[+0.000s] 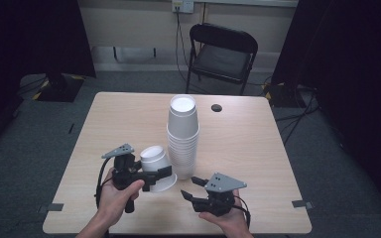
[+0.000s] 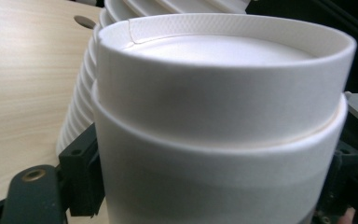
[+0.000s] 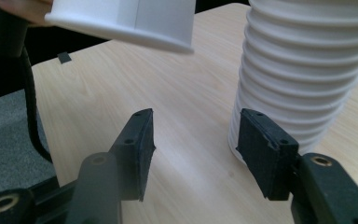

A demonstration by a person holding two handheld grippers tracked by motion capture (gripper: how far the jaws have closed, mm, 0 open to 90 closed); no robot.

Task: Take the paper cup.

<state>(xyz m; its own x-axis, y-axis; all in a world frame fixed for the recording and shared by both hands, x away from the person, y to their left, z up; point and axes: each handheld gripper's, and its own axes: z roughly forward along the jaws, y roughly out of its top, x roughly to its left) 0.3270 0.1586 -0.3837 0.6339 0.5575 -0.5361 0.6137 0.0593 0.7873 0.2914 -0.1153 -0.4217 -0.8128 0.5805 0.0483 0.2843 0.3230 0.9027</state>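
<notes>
The left hand-held gripper (image 1: 151, 177) is clamping a single white foam cup (image 1: 156, 163) — upside down, tilted, lifted off the bench (image 1: 129, 119) at about seven o'clock from the stack of cups (image 1: 182, 139). The right hand-held gripper (image 1: 189, 188) is sitting with its jaws spread wide and empty, pointing toward the stack's base from five o'clock. A likely step is separating cups; doing it well probably means the right one steadying the stack low down while the left is squeezing gently, since foam dents easily. The held cup is looking smooth and matte white, with a recessed bottom, a stepped band and a vertical seam.
</notes>
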